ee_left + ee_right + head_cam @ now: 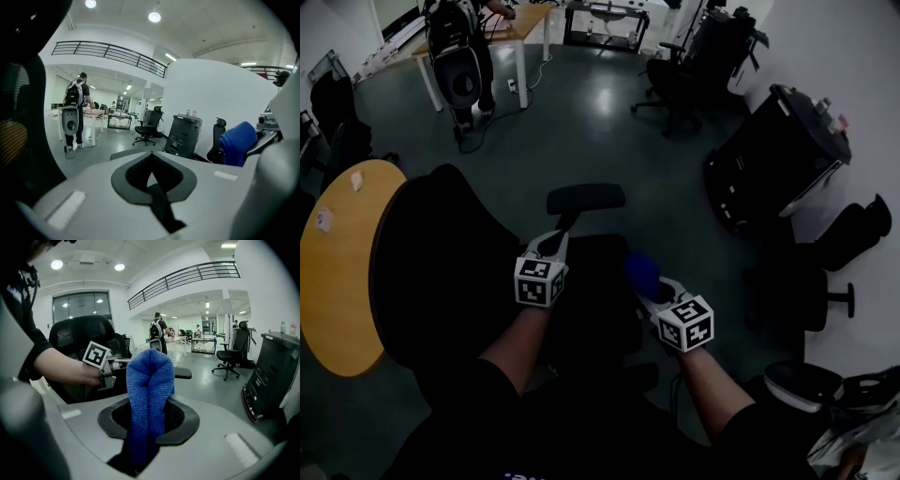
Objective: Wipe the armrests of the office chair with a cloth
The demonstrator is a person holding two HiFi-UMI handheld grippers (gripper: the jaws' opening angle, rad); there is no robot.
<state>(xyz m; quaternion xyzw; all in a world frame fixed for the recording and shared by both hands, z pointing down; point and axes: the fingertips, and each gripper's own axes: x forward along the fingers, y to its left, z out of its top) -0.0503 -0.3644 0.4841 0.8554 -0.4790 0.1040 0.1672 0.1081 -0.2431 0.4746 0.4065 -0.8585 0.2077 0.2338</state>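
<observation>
So the right gripper [654, 289] is pinching a folded blue microfibre cloth [149, 394] over the black office chair [441, 272]. The left gripper [553, 246] is pressed together, empty. Wiping hasn't started, I reckon; next the cloth needs to land on the black padded armrest [586, 198] ahead.

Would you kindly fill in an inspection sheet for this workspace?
Surface: black office chair, one armrest in clear view.
Job's things: blue cloth, bunched upright in the right tool.
Clutter: two small pale items on the round wooden table.
Tools: left tool shut, empty, near the armrest; right tool shut on the blue cloth.
Cables: one cable on the floor by the standing person.
Surroundings: black cabinet, spare office chairs.
</observation>
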